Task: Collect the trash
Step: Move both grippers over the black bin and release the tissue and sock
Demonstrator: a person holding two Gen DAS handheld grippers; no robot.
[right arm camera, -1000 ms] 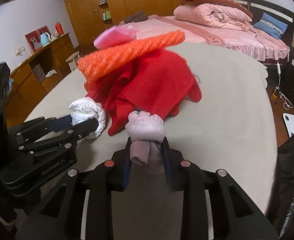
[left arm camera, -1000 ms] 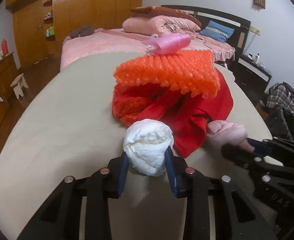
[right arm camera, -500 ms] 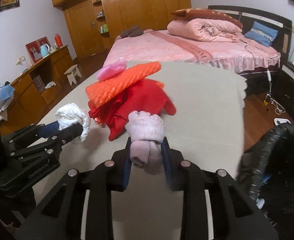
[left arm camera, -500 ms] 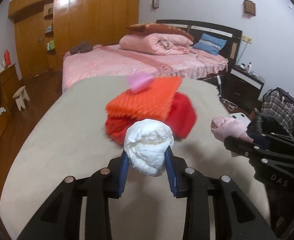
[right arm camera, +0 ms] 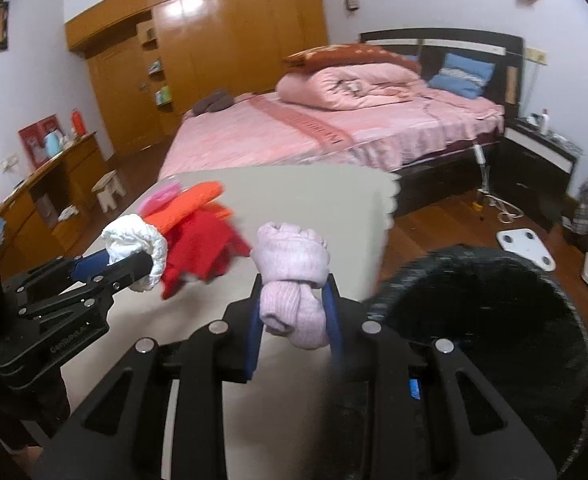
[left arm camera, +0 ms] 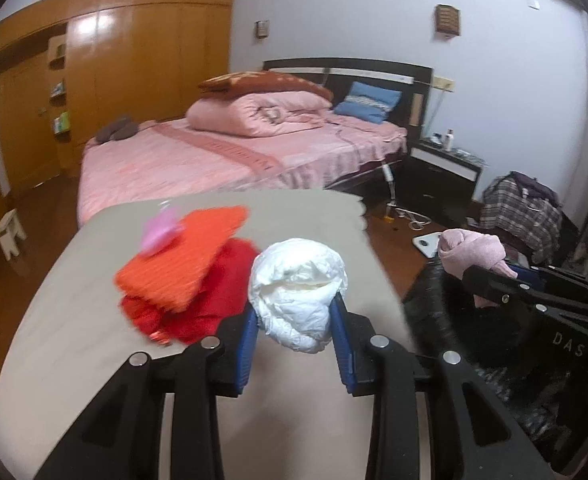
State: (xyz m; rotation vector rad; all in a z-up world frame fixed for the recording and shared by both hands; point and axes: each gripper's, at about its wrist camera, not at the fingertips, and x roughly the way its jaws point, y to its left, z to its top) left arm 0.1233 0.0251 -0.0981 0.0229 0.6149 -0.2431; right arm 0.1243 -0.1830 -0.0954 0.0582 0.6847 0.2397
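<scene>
Your left tongs (left arm camera: 295,322) are closed on a crumpled white wad (left arm camera: 298,294); the blue pads (left arm camera: 247,344) press it from both sides and it bulges out above them. Your right tongs (right arm camera: 294,312) are likewise clamped on a pink sock ball (right arm camera: 292,270), its knotted top sticking up over the fingers and a loose fold hanging down between them.

Both loads are held up off the grey table (left arm camera: 86,320), which spreads below and behind the tongs. To the left of your left tongs, still on the table, lies a red cloth (left arm camera: 214,300) with an orange netted piece (left arm camera: 182,264) on top of it and a small pink thing (left arm camera: 160,232) at its far edge; all three are blurred. From the right wrist view the same pile sits left of the sock ball, just beyond the white wad.

Just right of your right tongs and lower down gapes a black bin bag (right arm camera: 485,312), its rim blurred; the sock ball is beside its opening, not over it. In the left wrist view the bag's dark edge (left arm camera: 445,320) shows between the two tongs, off the table's right edge.

Beyond the table stands a pink bed (right arm camera: 313,132), well apart.
</scene>
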